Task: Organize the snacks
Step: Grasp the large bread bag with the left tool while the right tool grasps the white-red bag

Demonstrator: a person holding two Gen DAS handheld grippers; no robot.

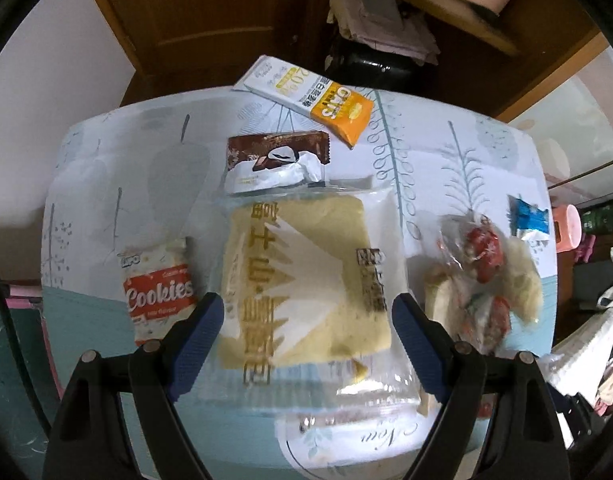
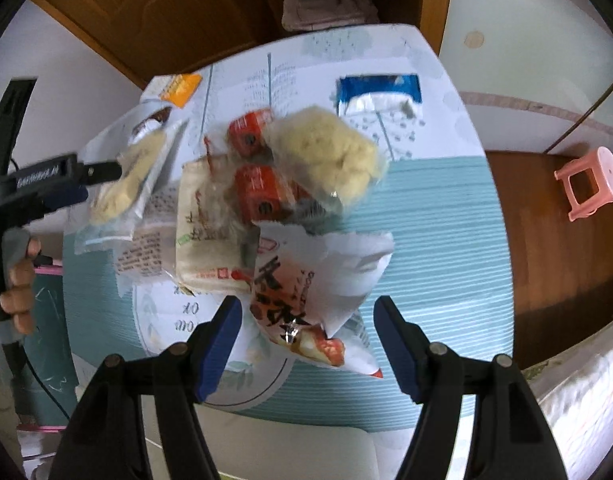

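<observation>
Left wrist | cake pack [image 1: 302, 280] lengthwise toward camera | both tools released

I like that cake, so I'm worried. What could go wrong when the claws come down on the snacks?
The left gripper has open jaws either side of the soft cake in clear wrap; a hard squeeze might squash it. The right gripper hangs over a white snack bag lying against a heap of packets; grabbing it might drag or topple the others.
</observation>
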